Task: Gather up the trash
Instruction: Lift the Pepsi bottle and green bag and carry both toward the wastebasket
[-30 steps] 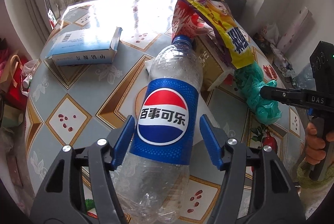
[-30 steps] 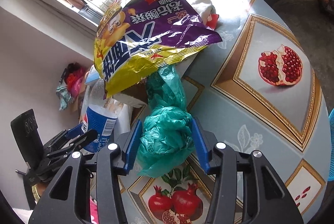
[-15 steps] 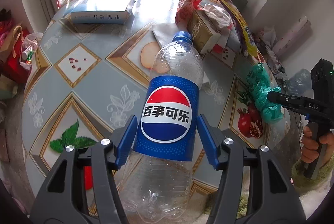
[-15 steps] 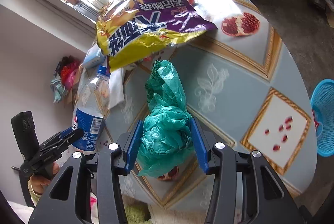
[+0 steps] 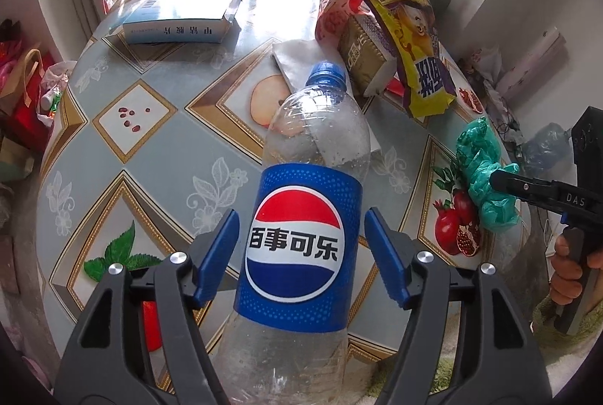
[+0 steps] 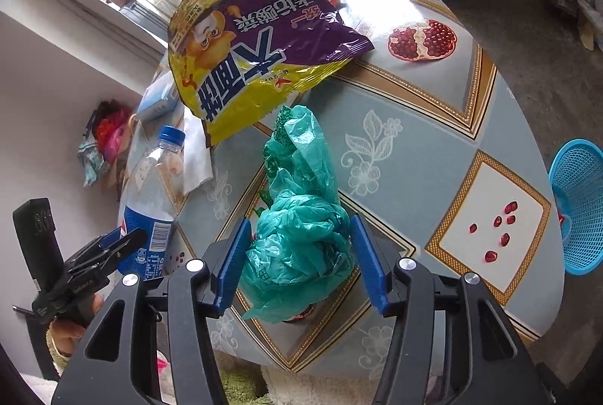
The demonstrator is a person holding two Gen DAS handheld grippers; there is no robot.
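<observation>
An empty Pepsi bottle (image 5: 301, 243) with a blue label and cap stands between the pads of my left gripper (image 5: 301, 227). Its jaws are opening, and a gap shows on each side of the label. The right wrist view shows that bottle (image 6: 149, 201) beside the table's edge, by the left gripper (image 6: 128, 243). A crumpled green plastic bag (image 6: 301, 246) sits between the pads of my right gripper (image 6: 299, 246) over the table's near edge. Those jaws are also opening, with the bag loose between them. A hand holds the right gripper (image 5: 505, 178) at the far right.
A purple and yellow noodle packet (image 6: 264, 39) leans over a brown carton (image 5: 361, 54) on the patterned table (image 5: 150, 148). A blue and white box (image 5: 177, 24) lies far left, a white napkin (image 5: 297, 62) mid-table. A blue mesh basket (image 6: 580, 209) stands on the floor to the right.
Both grippers have drawn back from the middle of the table to its near edge with bottle and bag. Both pairs of jaws have widened, and the pads now stand off the bottle.
</observation>
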